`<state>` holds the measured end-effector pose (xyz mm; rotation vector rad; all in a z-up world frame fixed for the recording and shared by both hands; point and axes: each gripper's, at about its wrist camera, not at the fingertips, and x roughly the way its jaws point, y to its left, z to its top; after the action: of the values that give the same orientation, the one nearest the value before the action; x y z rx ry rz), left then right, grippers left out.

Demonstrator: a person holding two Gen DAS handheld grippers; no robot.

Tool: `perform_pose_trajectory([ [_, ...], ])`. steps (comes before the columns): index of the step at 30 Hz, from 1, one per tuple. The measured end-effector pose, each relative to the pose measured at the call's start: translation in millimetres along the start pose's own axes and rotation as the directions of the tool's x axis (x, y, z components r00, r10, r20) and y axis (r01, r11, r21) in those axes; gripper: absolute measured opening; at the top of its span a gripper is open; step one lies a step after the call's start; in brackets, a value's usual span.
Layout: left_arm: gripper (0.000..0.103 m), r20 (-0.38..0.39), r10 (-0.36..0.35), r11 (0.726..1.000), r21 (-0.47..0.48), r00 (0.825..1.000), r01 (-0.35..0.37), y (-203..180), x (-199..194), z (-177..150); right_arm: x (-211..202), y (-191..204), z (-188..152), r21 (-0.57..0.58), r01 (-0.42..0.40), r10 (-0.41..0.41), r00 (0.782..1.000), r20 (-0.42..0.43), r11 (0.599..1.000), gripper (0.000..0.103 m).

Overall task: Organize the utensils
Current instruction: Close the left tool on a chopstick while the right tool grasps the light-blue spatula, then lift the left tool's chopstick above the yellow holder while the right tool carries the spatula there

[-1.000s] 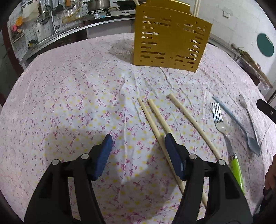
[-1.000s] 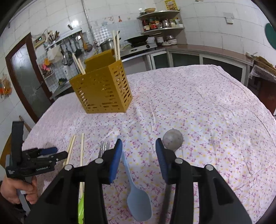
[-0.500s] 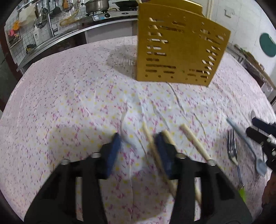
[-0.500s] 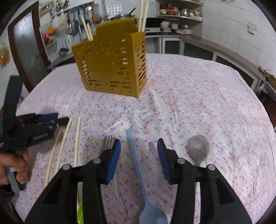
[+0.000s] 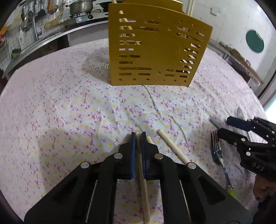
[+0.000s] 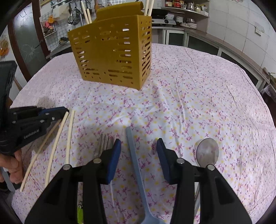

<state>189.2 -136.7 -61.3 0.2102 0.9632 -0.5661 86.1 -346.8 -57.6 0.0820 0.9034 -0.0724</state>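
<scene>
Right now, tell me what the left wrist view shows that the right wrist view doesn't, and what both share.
Left wrist view only: the left gripper close up, shut on one chopstick, and a pot on the stove.

Right wrist view only: the right gripper open astride the blue spoon, the metal spoon fully visible, and shelves of jars.

Both: the yellow holder with chopsticks in it, loose chopsticks, the fork, and the floral cloth.

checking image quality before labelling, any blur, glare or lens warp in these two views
Left wrist view: strong fisheye bend with dark corners; the yellow utensil holder casts a soft shadow to its left, and the fork looks slightly smeared. Right wrist view: same curved edges; the metal spoon bowl shows a dull reflection, not harsh glare; the tablecloth stays sharp.
</scene>
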Motion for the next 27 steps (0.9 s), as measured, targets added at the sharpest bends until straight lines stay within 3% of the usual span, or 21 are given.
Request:
perform_pose_trajectory([
  [10, 0.005, -0.029, 0.005, 1.0, 0.02, 1.0, -0.004, -7.2, 2.6, 3.3, 3.6, 8.5, 10.4, -0.041, -0.003, 0.002, 1.0, -0.019, 0.999, 0.043],
  [14, 0.005, -0.027, 0.003, 1.0, 0.029, 1.0, -0.002, -5.3, 0.9, 0.9, 12.2, 14.5, 18.3, -0.076, -0.007, 0.003, 0.998, -0.058, 0.997, 0.024],
  [21, 0.005, -0.043, 0.001, 0.999, 0.042, 0.999, 0.001, -3.8, 1.5, 0.6, 19.0, 26.0, 27.0, -0.176, -0.005, -0.015, 0.994, -0.11, 0.984, 0.017],
  [24, 0.004, -0.038, 0.023, 0.997, 0.071, 0.999, -0.021, -8.7, 2.3, 0.1, 21.3, 26.7, 28.5, -0.177, -0.029, 0.007, 0.992, -0.123, 0.984, 0.014],
  [27, 0.004, -0.032, -0.003, 0.999, 0.041, 0.999, 0.004, -4.8, 2.1, -0.5, 20.7, 21.6, 29.9, -0.16, -0.055, 0.034, 0.991, -0.131, 0.986, 0.011],
])
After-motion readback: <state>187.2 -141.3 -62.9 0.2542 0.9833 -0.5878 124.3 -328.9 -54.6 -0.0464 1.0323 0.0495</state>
